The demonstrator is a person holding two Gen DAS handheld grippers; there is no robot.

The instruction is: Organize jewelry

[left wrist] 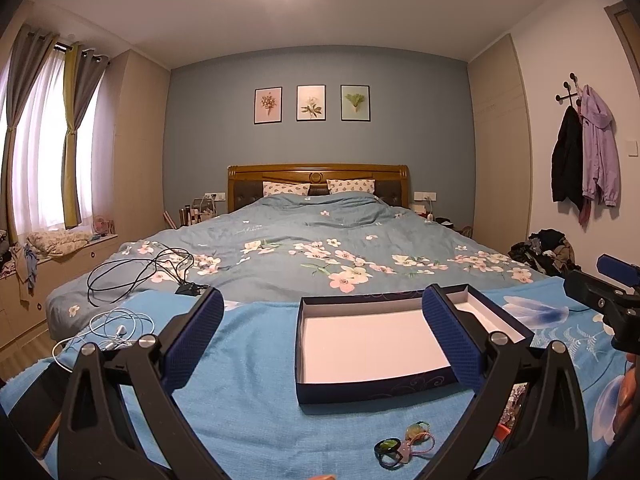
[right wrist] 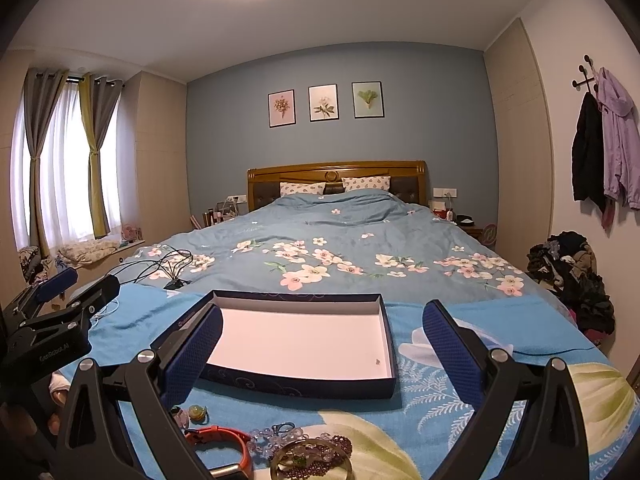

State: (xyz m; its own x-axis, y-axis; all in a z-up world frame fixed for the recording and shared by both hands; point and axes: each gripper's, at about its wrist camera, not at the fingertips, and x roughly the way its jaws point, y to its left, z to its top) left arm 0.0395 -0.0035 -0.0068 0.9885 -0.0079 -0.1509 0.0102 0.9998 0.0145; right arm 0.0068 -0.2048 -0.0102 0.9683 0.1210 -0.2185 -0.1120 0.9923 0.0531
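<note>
On left hand-held gripper (right wrist: 56,292), label prob. "GenRobot.AI".

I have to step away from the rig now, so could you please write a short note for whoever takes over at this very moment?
Left tongs: open, empty, held above the blue cloth, facing the box.
Right tongs: open, empty, also facing the box.
The box lies open on the cloth with nothing in it but a tiny dark speck.
The jewelry is still loose on the cloth in front of the box: a ring, a green pendant, an orange band, a clear bead bracelet, a dark bead bracelet and a metal bangle.
Done: nothing placed yet.
Left: move each piece into the box.
</note>
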